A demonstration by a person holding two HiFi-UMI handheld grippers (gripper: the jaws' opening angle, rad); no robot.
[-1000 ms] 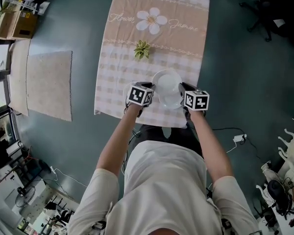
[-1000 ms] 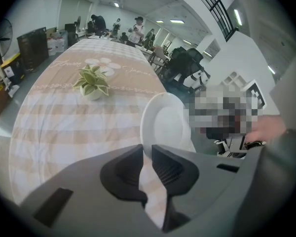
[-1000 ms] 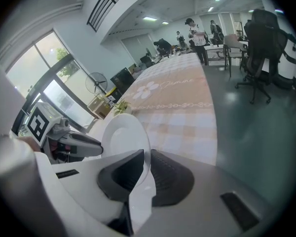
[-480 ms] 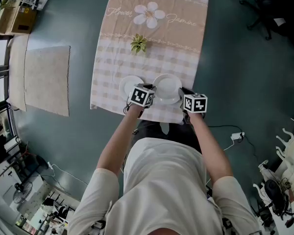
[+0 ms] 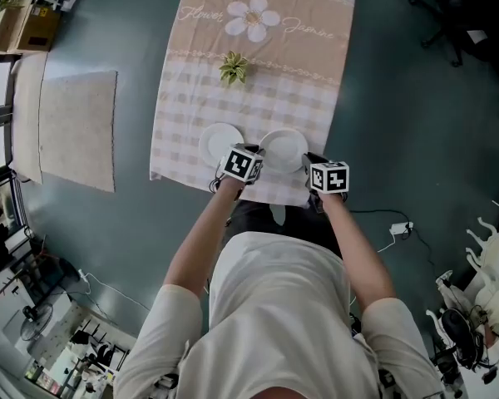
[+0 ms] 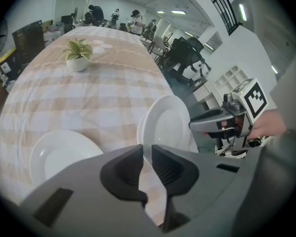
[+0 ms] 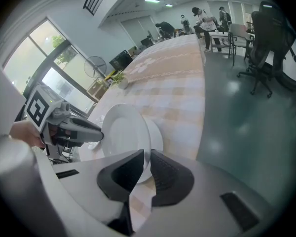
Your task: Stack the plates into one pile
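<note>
The white plate (image 5: pixel 284 149) is round, plain and shiny. It is at the near end of the bench (image 5: pixel 165 171). A second plate (image 5: pixel 219 142) lies flat on the checked cloth (image 5: pixel 191 98) just beside it. The left gripper (image 6: pixel 147 163) and the right gripper (image 7: pixel 146 168) point down at a slant. Each pinches the white plate's rim, one on each side, with its fingers (image 6: pixel 124 168) nearly together. Both arms (image 5: pixel 201 238) reach out in front. Another white edge shows right behind the held plate, and it is hard to make out.
</note>
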